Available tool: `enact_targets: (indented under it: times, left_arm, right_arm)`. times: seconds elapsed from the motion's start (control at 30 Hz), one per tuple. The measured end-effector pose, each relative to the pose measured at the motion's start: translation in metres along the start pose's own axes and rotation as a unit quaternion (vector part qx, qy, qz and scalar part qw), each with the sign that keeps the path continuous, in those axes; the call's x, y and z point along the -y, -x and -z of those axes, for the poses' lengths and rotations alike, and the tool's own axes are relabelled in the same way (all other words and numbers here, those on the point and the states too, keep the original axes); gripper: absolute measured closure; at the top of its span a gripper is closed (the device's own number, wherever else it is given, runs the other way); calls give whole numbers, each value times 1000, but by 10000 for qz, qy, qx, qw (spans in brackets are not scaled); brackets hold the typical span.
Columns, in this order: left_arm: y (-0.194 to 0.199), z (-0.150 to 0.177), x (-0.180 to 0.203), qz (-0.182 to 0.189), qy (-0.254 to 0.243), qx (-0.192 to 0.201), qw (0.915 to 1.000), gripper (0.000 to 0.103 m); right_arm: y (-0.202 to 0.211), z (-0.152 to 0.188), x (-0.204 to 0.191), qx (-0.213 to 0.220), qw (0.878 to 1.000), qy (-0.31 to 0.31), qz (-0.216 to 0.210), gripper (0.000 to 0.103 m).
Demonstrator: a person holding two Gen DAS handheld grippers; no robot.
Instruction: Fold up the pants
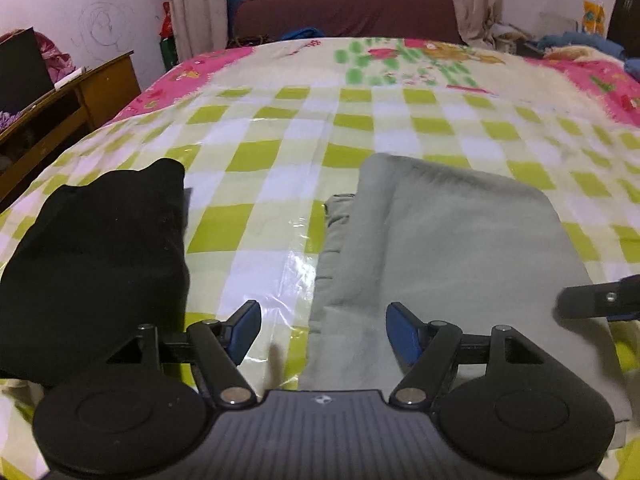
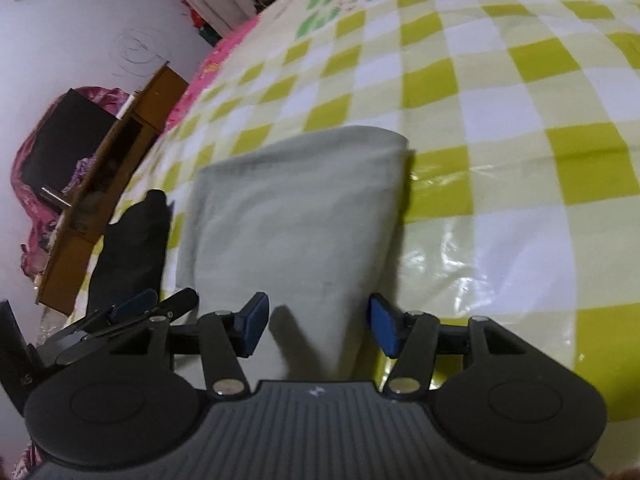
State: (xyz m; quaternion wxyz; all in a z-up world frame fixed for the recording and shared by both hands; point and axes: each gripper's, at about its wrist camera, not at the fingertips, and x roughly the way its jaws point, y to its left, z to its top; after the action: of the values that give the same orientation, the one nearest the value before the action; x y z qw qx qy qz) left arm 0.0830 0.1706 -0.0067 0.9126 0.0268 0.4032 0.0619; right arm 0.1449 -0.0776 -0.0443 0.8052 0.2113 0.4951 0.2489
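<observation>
Though spread wide, fingers (image 1: 244, 330) empty.

Dim, warm indoor light from overhead; white glare streaks on the glossy plastic sheet (image 1: 296, 264) just ahead of the left gripper (image 1: 322, 330); short soft shadows under the right gripper (image 2: 318, 328) fingers; both views bow strongly at the edges, corners black; far background soft and slightly smeared.
</observation>
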Motion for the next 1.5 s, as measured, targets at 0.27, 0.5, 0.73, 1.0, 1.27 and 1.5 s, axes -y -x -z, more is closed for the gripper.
enact_targets:
  times: [0.27,0.5,0.73,1.0,1.27,1.5]
  left_arm:
    - [-17,10,10,-93,164,-333,9993,9]
    - [-8,16,24,-130,90,-305,9994,11]
    - [3,21,52,-39,-206,-220,9995,17]
    - [18,28,91,369,-559,-195,9976,17]
    - [27,35,125,602,-902,-152,9940,17]
    - [27,40,123,613,-733,-109,9954,16]
  right_arm:
    - [-14,13,1,74,9997,-180,-118,43]
    - [-2,16,10,57,9998,-166,-81,79]
    - [15,20,22,170,9996,-245,-18,83]
    - [49,22,45,405,9983,-221,344,83]
    - [71,35,70,591,9958,-454,537,83]
    - [80,45,79,703,9954,-563,328,77]
